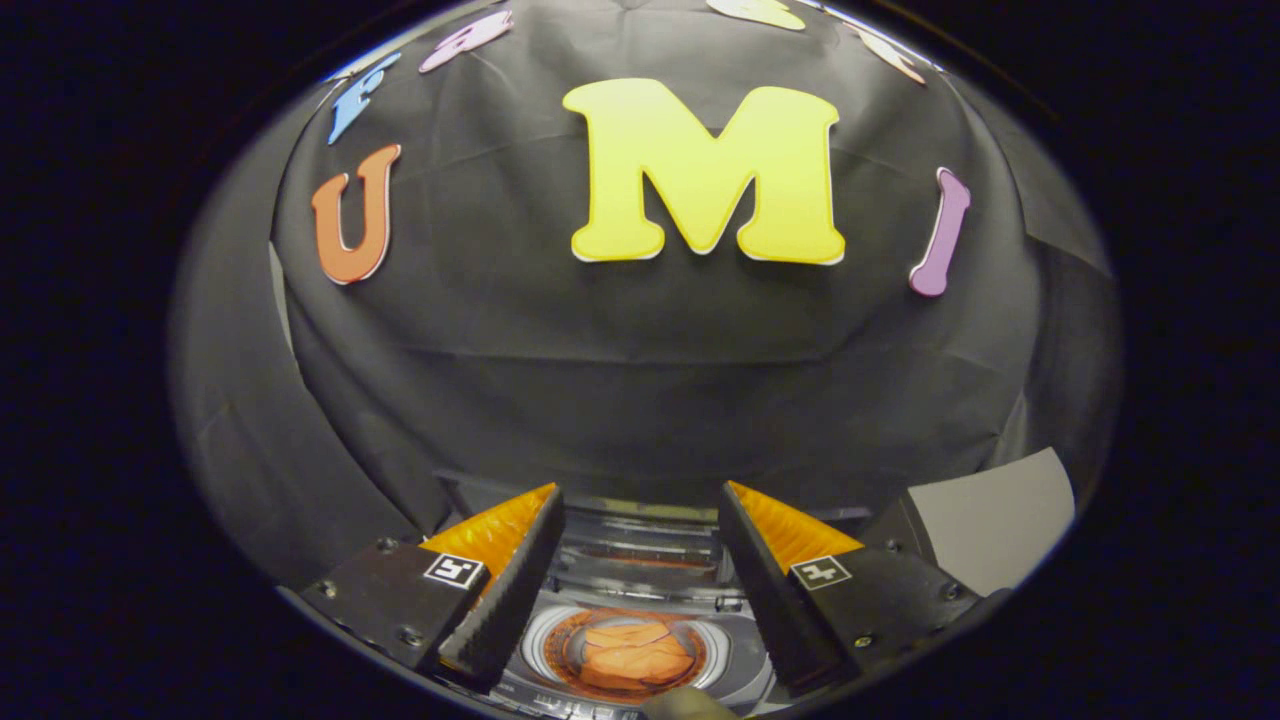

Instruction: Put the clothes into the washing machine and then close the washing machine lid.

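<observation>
Gripper [640, 560]: the two fingers stand well apart, spread wide, with nothing between them and nothing touching either inner face. It holds nothing. Left fingertip [535, 510] and right fingertip [745, 505] both hang in free air above the machine.

Washing machine [740, 680]: a top-loading unit seen from above, lying below and between the fingers. Its round drum opening [545, 625] shows a pale ring around the mouth. The lid [640, 525] appears raised at the back, just beyond the opening, between the two fingertips; its exact angle cannot be told.

Clothes [635, 655]: an orange bundle lies inside the drum, crumpled, sitting within the ring and apart from both fingers. Whether any part rises above the rim cannot be told.

Edges and room: the gap between the fingers lines up over the drum mouth. The machine's top deck runs out under each finger on either side of the ring. Behind the machine the black cloth wall [640, 390] hangs near. A pale grey panel [990, 520] stands beyond the right finger, apart from it. A small blurred object [690, 703] shows at the machine's near edge; what it is cannot be told.
</observation>
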`<move>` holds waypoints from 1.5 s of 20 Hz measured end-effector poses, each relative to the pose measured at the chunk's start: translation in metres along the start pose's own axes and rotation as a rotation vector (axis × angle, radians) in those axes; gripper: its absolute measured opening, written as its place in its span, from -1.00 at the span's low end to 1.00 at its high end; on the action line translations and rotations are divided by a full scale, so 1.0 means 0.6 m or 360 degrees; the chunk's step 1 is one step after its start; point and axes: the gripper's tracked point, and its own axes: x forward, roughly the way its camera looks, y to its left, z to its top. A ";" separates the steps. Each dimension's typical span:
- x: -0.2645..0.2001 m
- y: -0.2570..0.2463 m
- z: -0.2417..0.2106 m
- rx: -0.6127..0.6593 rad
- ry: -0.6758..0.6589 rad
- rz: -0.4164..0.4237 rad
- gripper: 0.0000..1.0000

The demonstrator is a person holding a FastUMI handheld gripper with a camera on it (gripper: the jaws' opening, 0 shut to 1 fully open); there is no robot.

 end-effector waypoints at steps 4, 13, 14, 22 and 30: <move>0.036 0.000 0.024 0.0007 -0.0006 -0.0048 0.93; 0.111 -0.010 -0.003 0.0084 0.0123 -0.0146 0.93; 0.117 -0.012 -0.008 0.0085 0.0129 -0.0155 0.93; 0.136 -0.013 -0.047 0.0113 0.0155 -0.0206 0.96; 0.118 -0.009 -0.051 0.0071 0.0024 -0.0212 0.96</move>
